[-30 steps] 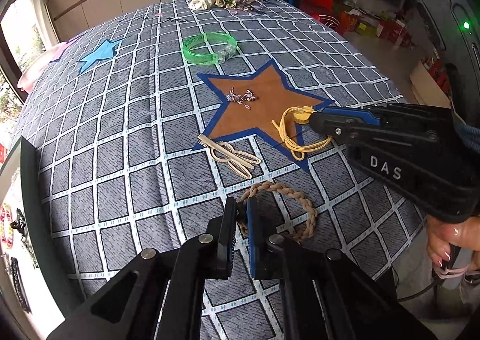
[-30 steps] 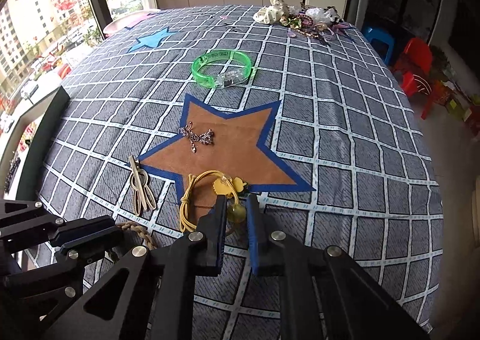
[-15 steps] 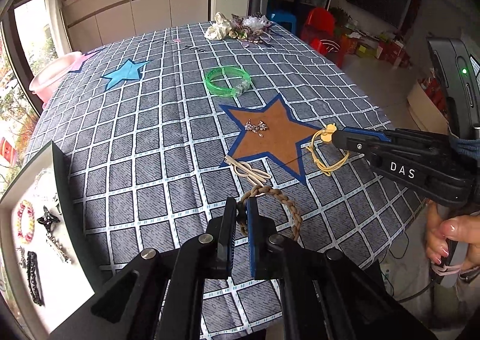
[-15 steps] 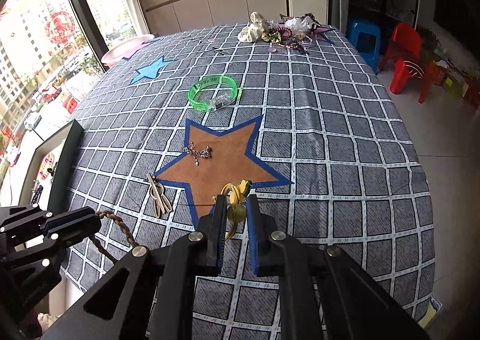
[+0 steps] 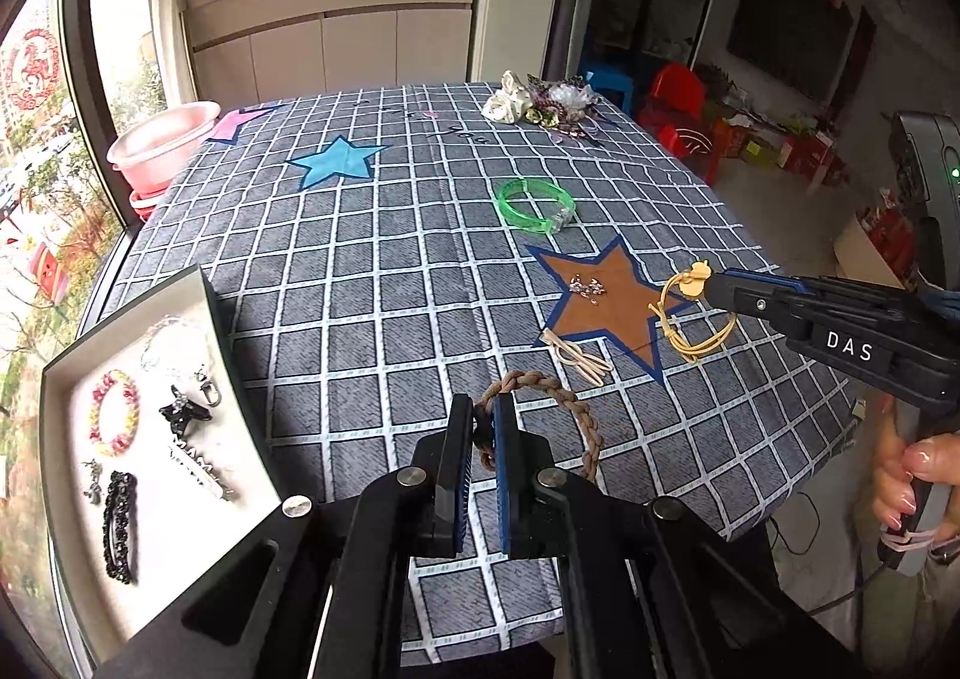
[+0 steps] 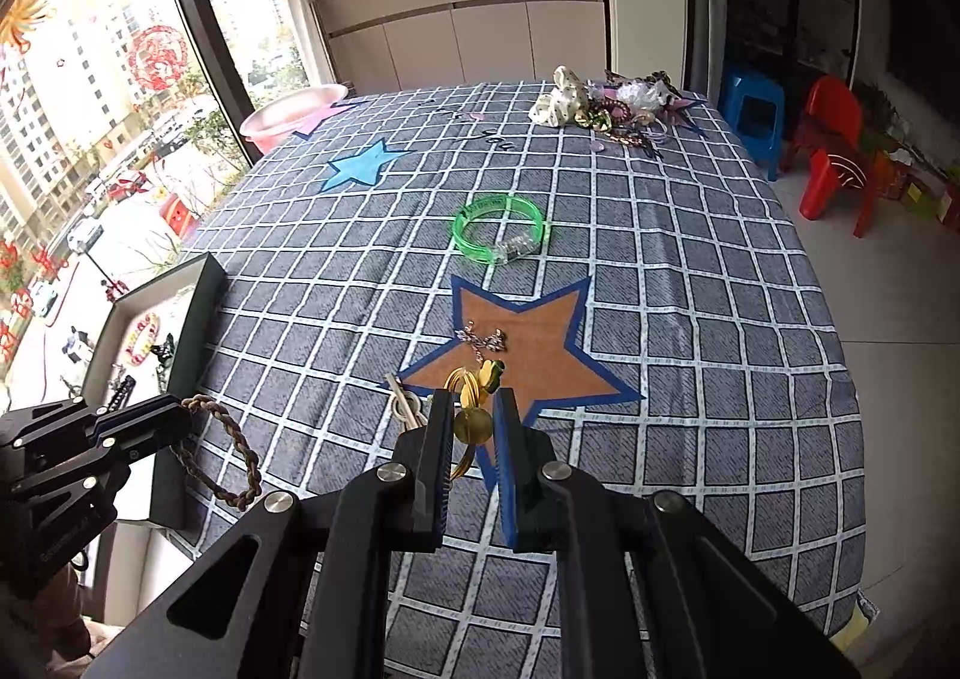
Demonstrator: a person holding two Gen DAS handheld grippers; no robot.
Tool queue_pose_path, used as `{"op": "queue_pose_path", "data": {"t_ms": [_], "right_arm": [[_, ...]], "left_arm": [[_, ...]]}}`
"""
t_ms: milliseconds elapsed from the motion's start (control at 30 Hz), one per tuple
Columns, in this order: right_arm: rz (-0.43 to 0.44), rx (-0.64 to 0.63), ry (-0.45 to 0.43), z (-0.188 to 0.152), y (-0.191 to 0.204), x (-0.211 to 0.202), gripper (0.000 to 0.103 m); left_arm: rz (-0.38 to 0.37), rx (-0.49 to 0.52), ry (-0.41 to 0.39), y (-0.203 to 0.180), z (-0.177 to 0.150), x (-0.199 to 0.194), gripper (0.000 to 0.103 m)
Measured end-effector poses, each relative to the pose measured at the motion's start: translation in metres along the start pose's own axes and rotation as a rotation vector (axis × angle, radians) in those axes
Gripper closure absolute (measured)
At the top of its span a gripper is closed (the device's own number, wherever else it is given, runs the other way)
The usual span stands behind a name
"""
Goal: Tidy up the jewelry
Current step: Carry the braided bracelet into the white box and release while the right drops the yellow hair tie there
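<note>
My left gripper [image 5: 480,427] is shut on a brown braided bracelet [image 5: 570,403] and holds it in the air above the table's near edge; the bracelet also shows in the right wrist view [image 6: 231,451]. My right gripper [image 6: 472,427] is shut on a yellow cord bracelet with a round charm [image 6: 471,424], lifted above the brown star [image 6: 540,337]; it also shows in the left wrist view [image 5: 696,319]. An open jewelry box [image 5: 66,439] with several pieces in it lies at the left.
On the checked cloth lie a green bangle [image 6: 498,226], a small silver chain [image 6: 483,340] on the brown star, and a beige hair tie [image 5: 576,355]. A pile of accessories [image 6: 606,103] sits at the far edge. A pink basin [image 5: 162,139] stands far left.
Both grippers have risen and pulled back from the table, each lifting its bracelet off the cloth. The jewelry box has come into view at the left.
</note>
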State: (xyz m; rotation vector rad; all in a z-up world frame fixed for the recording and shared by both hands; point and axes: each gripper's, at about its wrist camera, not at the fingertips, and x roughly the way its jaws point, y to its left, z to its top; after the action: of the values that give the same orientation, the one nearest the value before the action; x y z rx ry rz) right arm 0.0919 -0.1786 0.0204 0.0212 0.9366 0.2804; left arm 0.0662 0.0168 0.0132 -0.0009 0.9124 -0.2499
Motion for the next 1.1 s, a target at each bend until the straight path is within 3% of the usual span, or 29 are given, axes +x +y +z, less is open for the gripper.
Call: {"op": "queue_pose_path", "data": {"t_ms": [600, 1100], "right_arm": [[0.180, -0.210, -0.004, 0.010, 0.143, -0.001, 0.089], [0.356, -0.323, 0.121, -0.023, 0.251, 0.037, 0.089]], "left_arm": [[0.123, -0.151, -0.065, 0.094, -0.044, -0.050, 0.089], [0.194, -0.247, 0.014, 0.156, -0.095, -0.047, 0.089]]}}
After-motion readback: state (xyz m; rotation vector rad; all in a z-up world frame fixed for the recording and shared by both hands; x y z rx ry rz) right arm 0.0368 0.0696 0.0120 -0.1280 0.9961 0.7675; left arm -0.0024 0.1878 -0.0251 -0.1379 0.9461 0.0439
